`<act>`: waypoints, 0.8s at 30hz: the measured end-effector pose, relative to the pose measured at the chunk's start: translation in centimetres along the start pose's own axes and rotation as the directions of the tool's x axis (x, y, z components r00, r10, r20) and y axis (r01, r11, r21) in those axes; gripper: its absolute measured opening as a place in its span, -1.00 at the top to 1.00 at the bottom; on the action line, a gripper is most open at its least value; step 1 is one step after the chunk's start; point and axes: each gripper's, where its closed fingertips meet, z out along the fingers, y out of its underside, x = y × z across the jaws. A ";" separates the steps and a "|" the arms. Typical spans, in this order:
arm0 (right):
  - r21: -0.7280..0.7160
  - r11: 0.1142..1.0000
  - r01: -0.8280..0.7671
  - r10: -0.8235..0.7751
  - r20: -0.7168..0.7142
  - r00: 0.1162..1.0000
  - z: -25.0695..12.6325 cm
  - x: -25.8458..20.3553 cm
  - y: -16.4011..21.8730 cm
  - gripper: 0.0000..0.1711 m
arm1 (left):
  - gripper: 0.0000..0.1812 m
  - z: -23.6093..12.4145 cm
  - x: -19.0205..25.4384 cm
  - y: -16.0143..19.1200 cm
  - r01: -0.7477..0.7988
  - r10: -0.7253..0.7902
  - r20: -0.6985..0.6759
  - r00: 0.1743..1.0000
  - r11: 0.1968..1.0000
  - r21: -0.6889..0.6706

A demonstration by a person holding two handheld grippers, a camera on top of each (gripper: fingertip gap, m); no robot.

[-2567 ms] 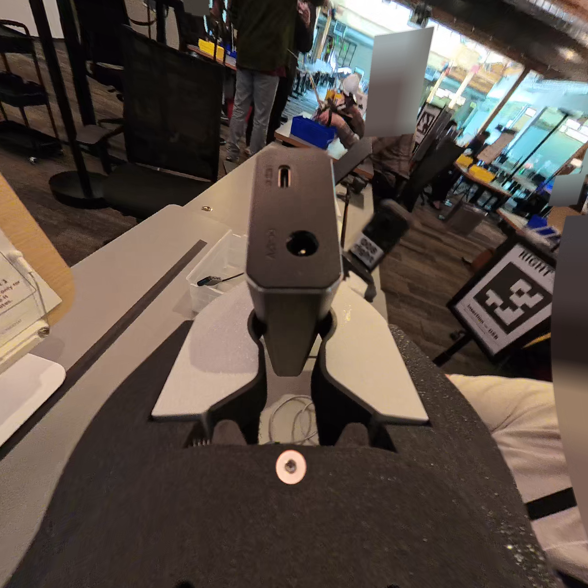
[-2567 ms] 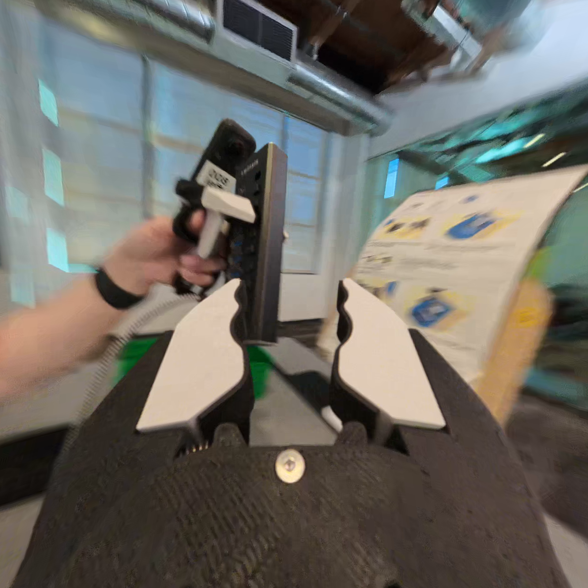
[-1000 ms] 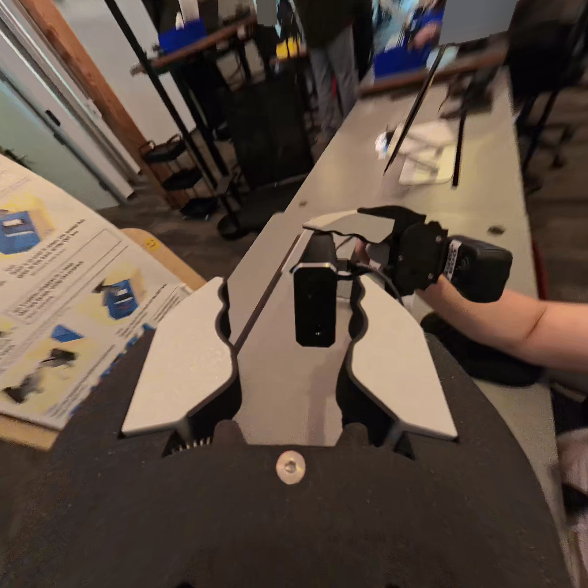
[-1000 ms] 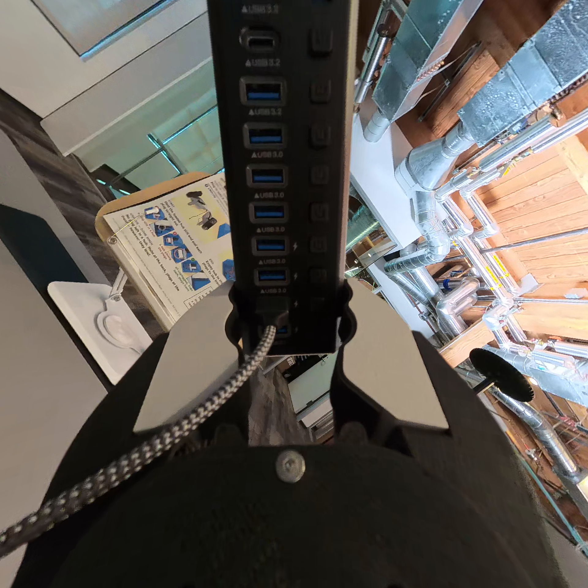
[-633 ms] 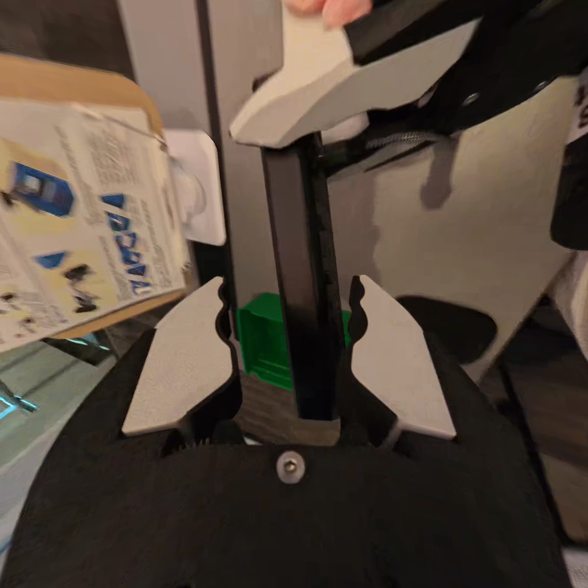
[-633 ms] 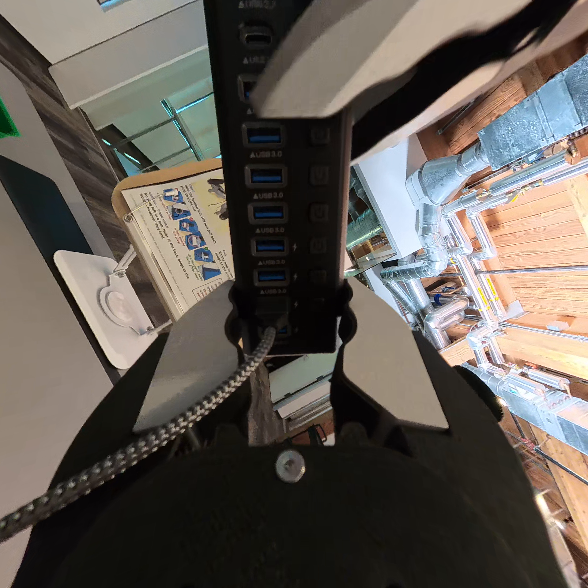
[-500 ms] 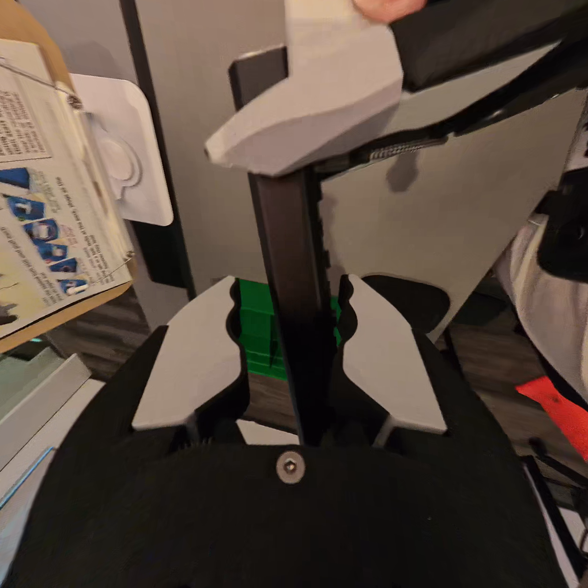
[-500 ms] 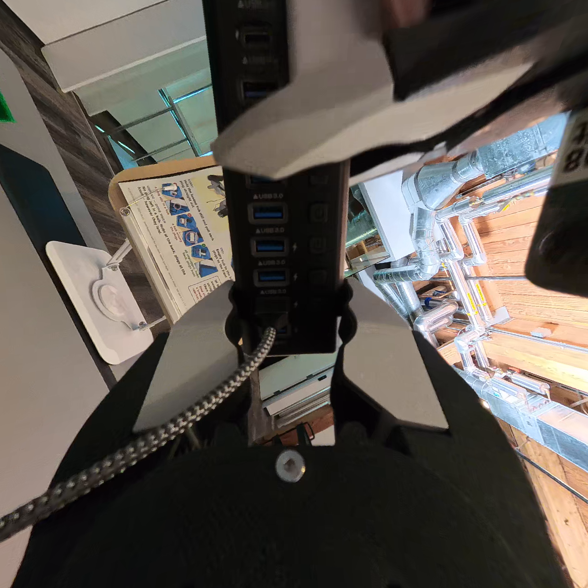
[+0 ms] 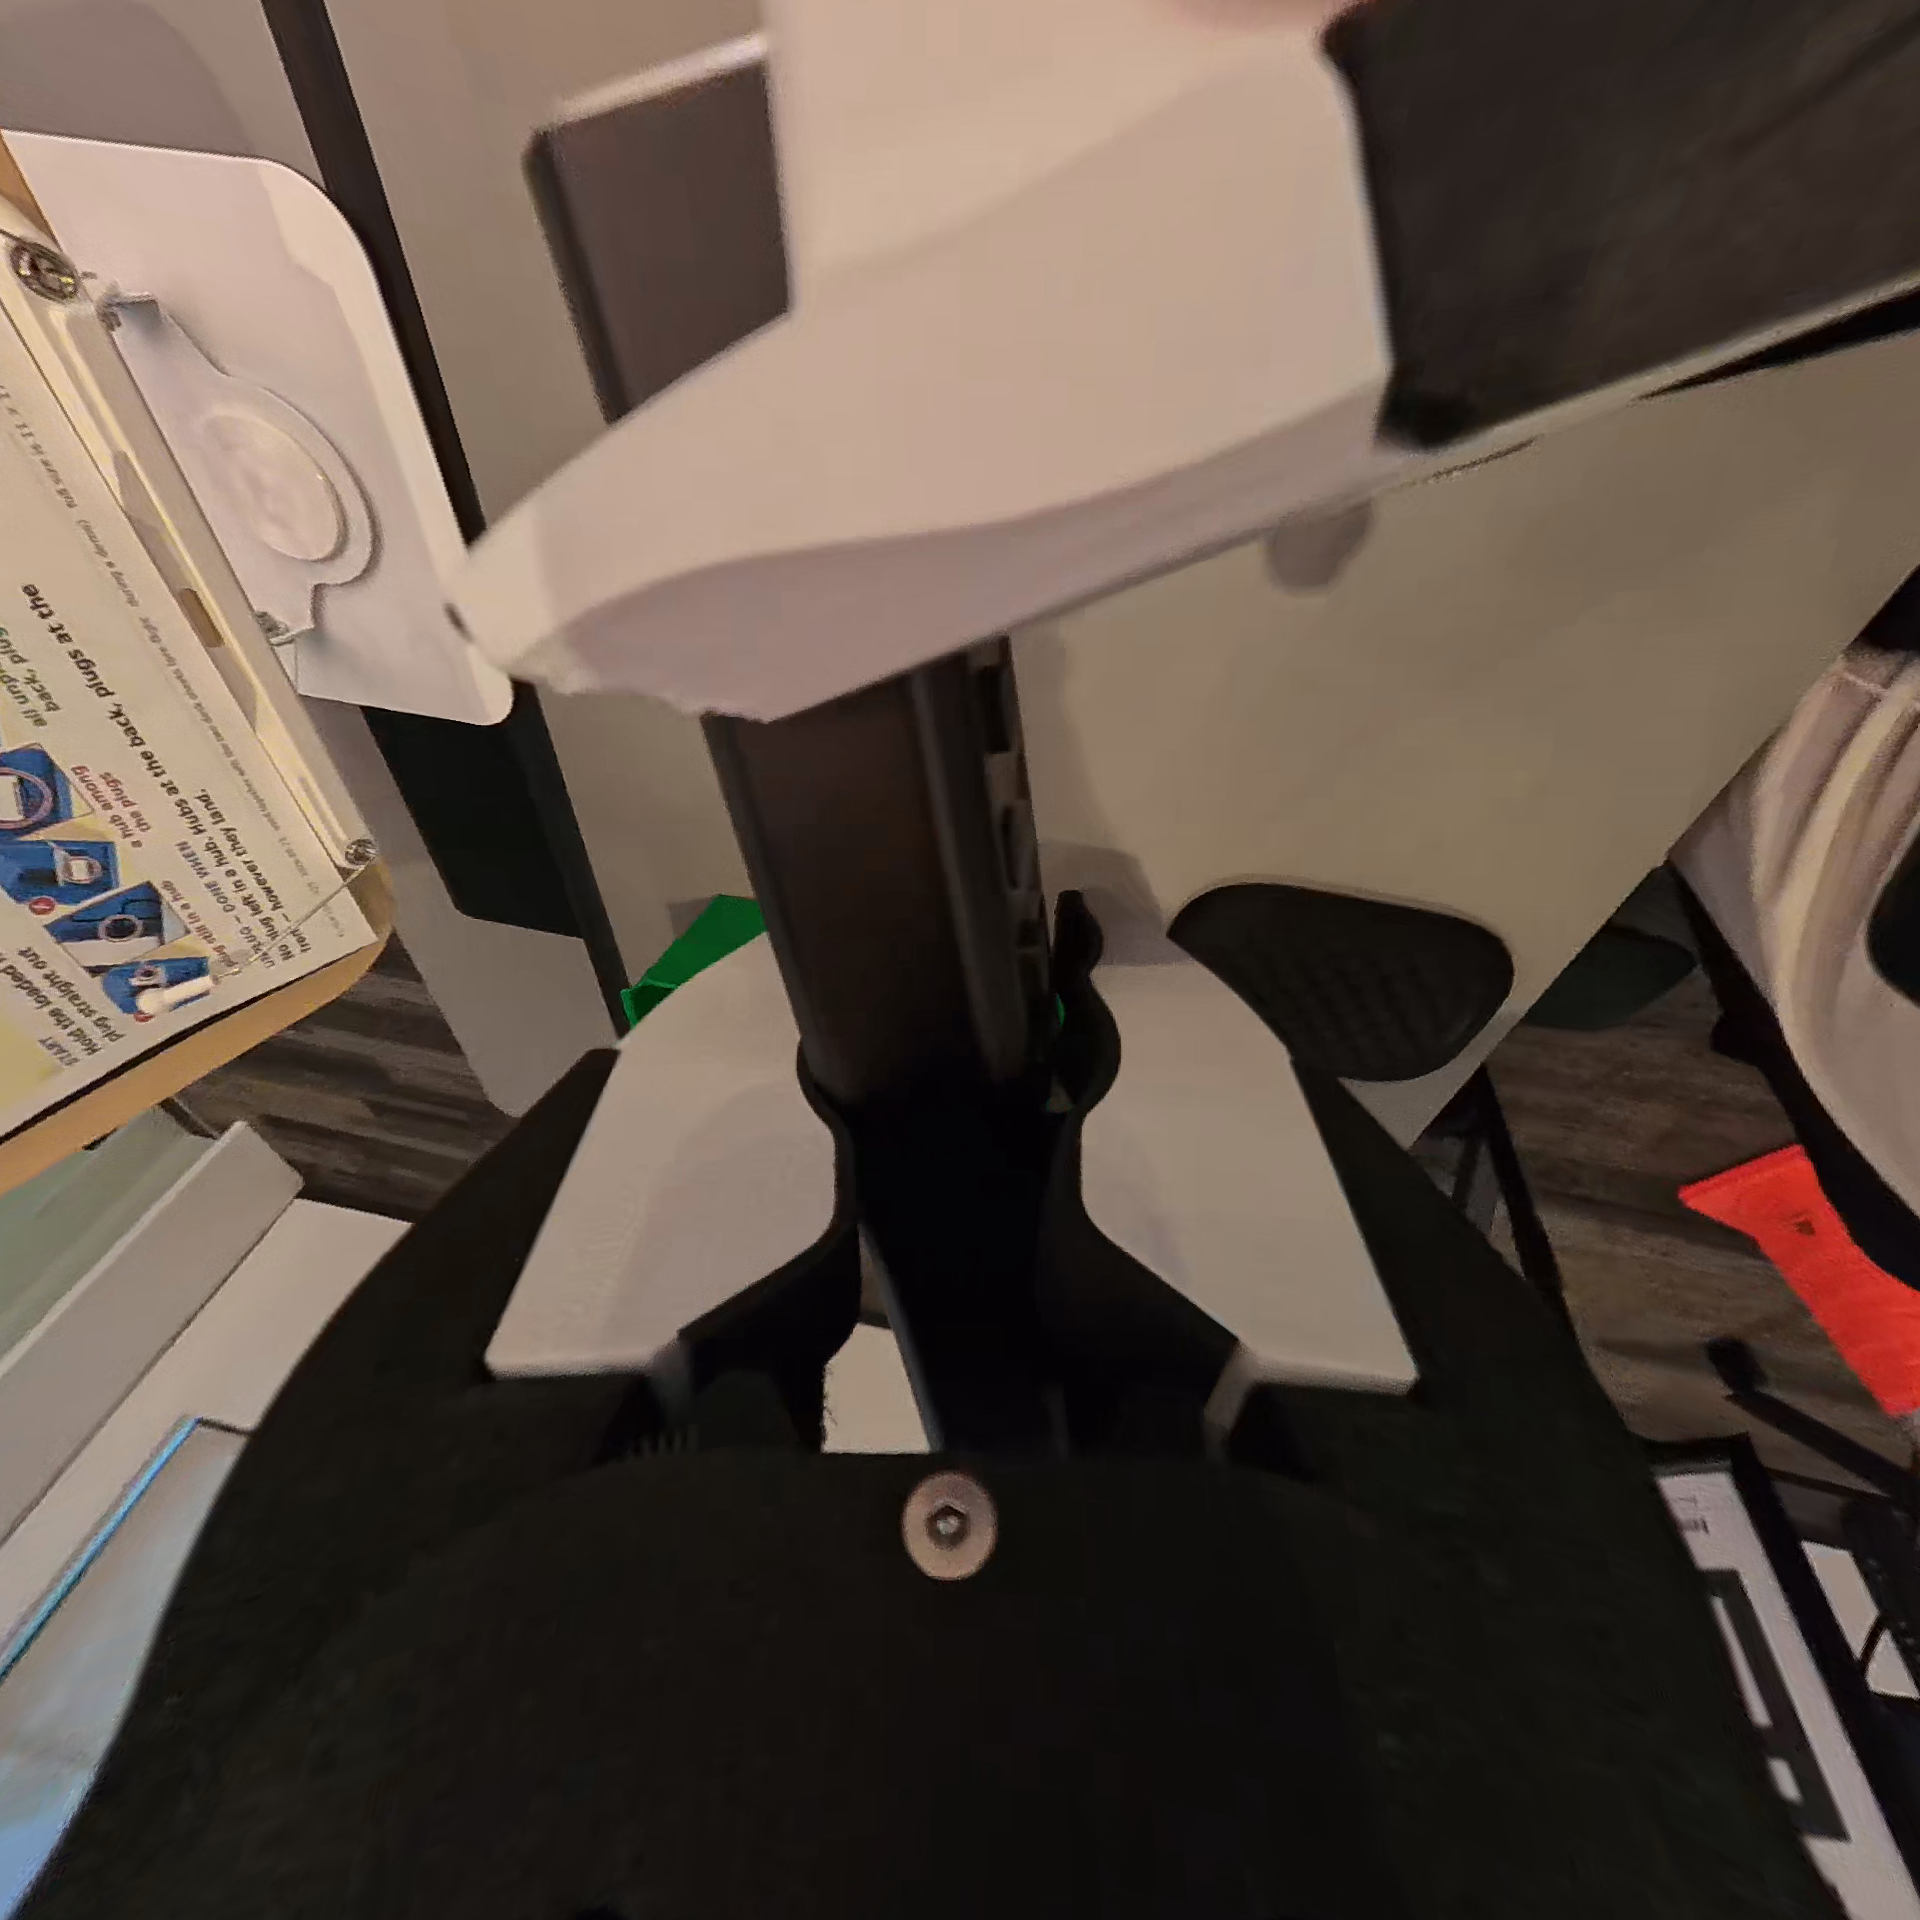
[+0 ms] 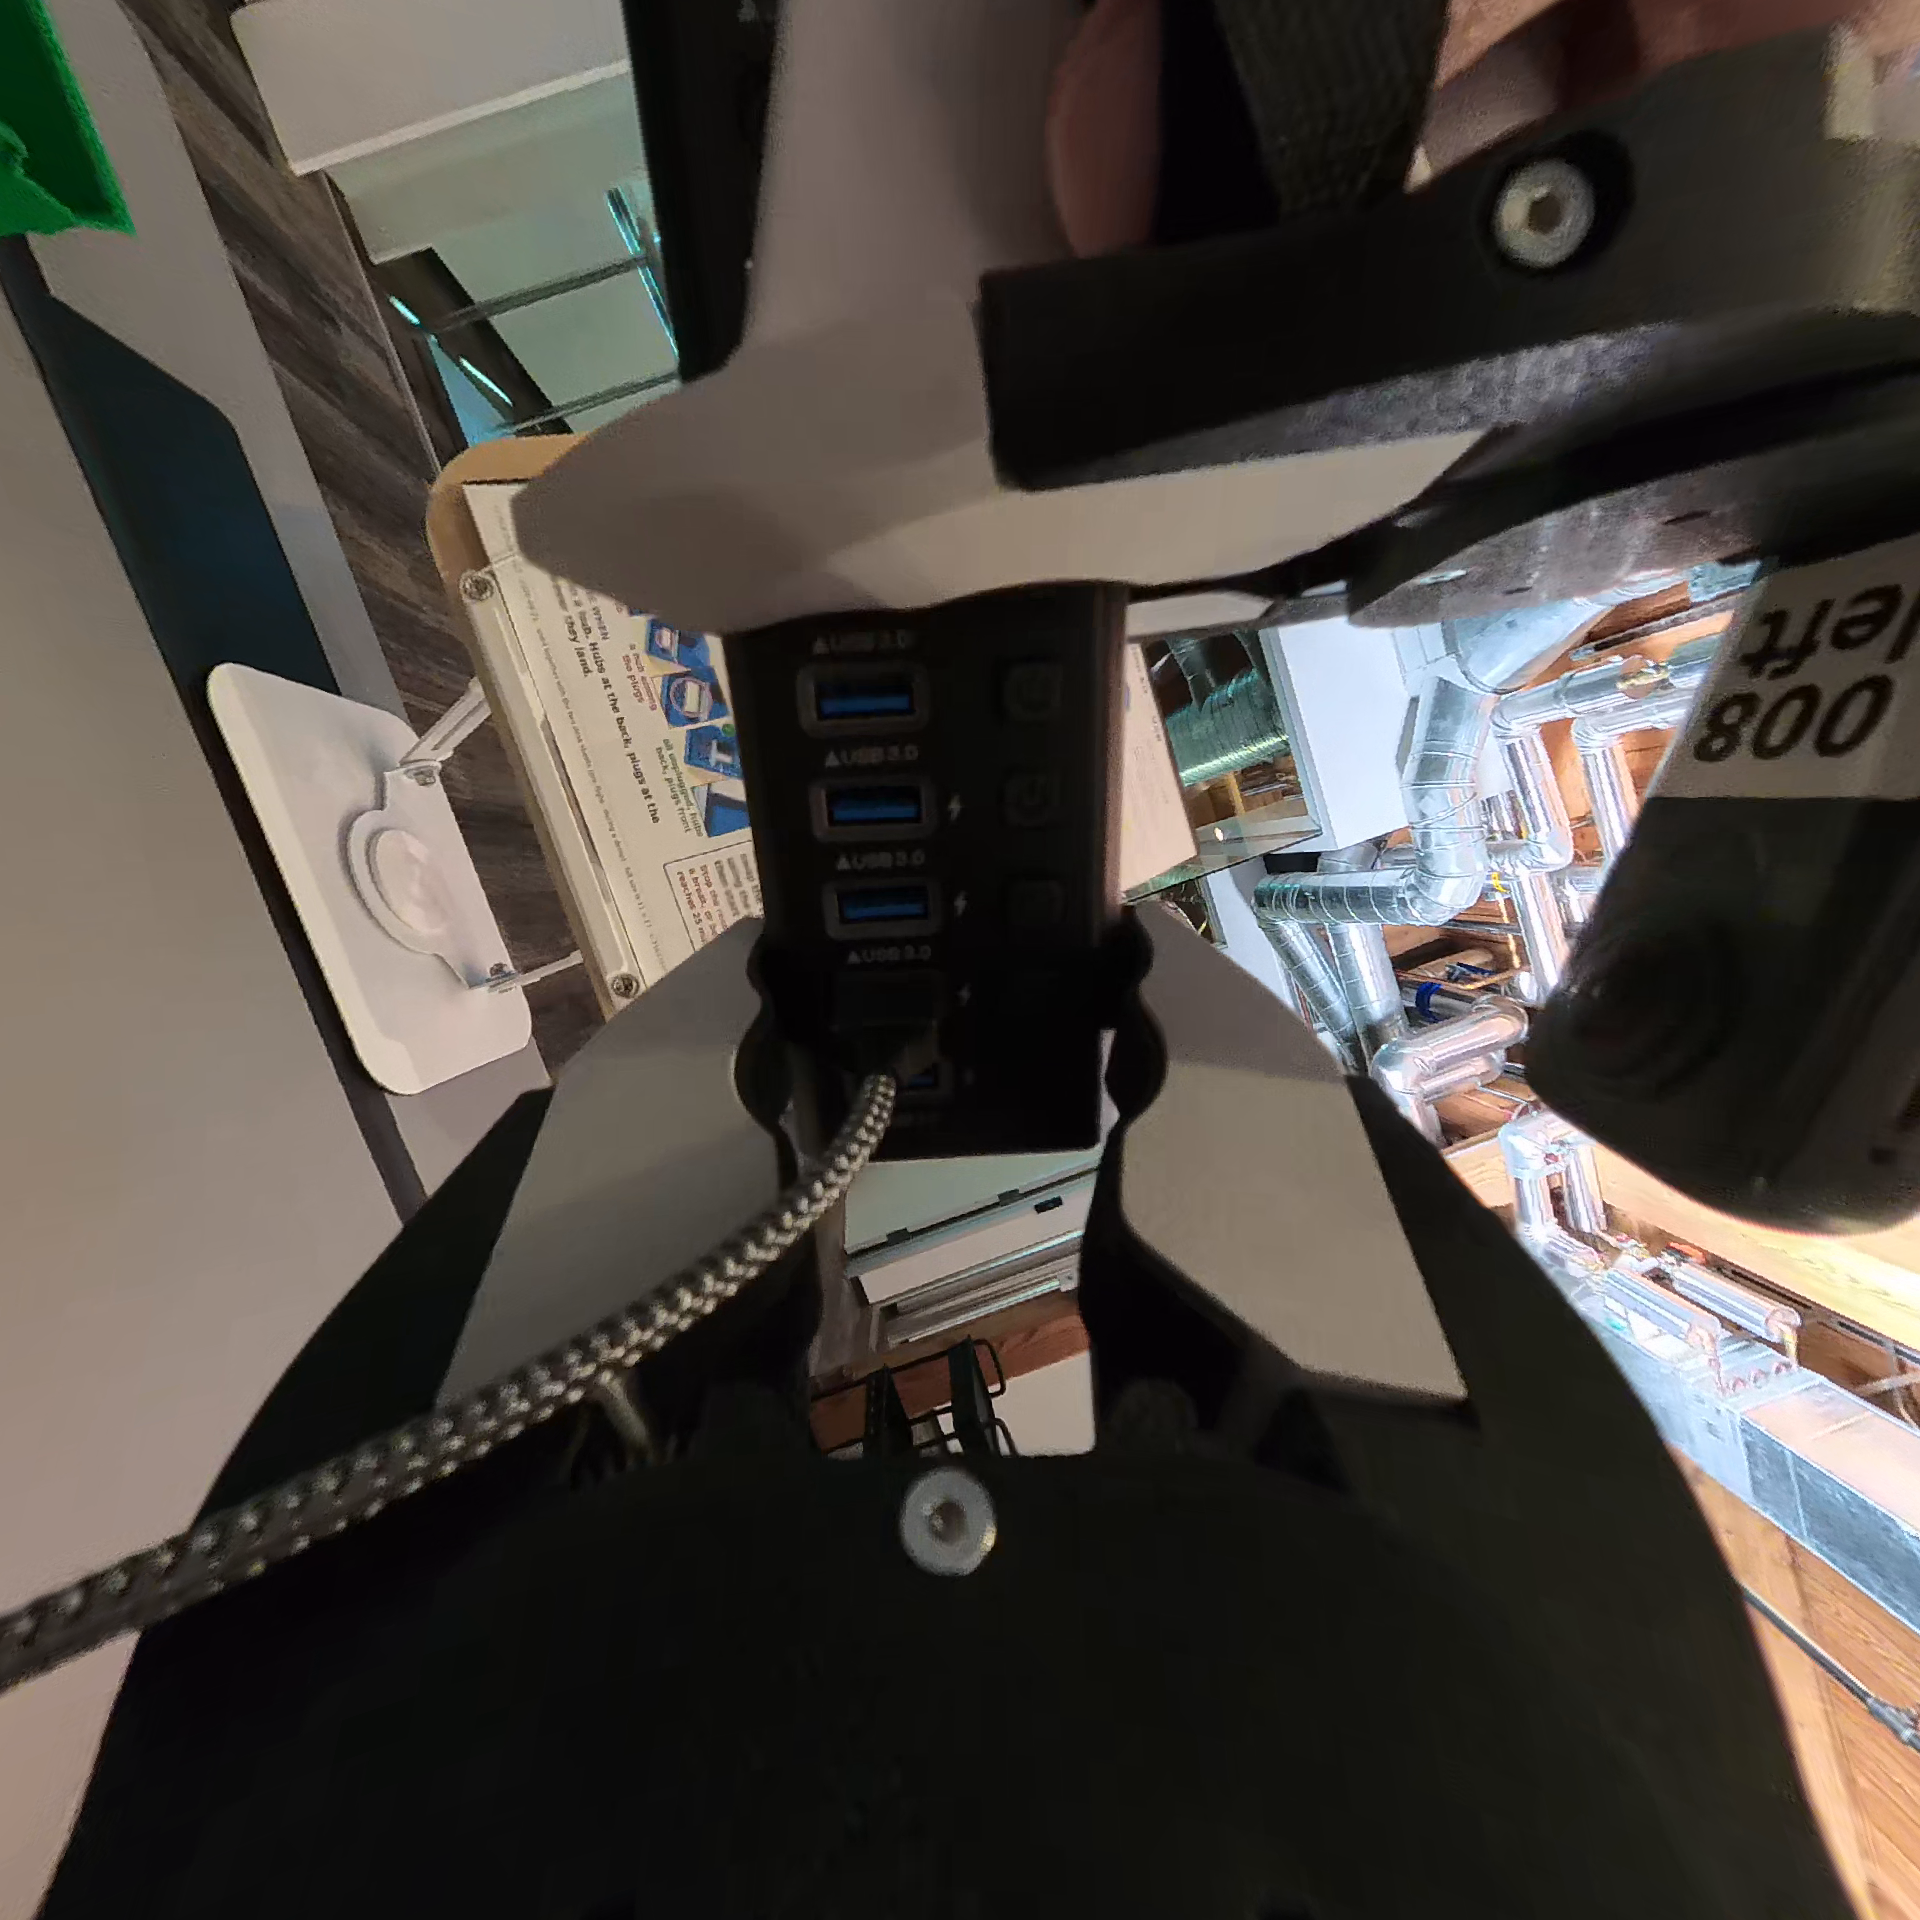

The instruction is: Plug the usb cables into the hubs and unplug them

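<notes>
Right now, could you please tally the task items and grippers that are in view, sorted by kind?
Long black multi-port USB hub: 1
Grey-and-black braided USB cable, plugged into the hub: 1
Grey-fingered black grippers: 2, the left gripper and the right gripper, each shut on the hub
Total: 4

An industrial-style workshop or lab space is indicated. Exposed silver ducting (image 10: pixel 1382 914) and timber ceiling boards (image 10: pixel 1860 1621) are seen overhead, and a laminated instruction sheet (image 9: pixel 114 831) is mounted beside a grey table (image 9: pixel 1299 769).
</notes>
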 end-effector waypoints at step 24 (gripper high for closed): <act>0.001 0.835 -0.550 0.539 -0.202 0.818 -6.8 12.0 8.3 0.56 | 0.65 -5.0 -3.0 -4.2 0.415 0.122 -0.406 0.906 -0.450 0.791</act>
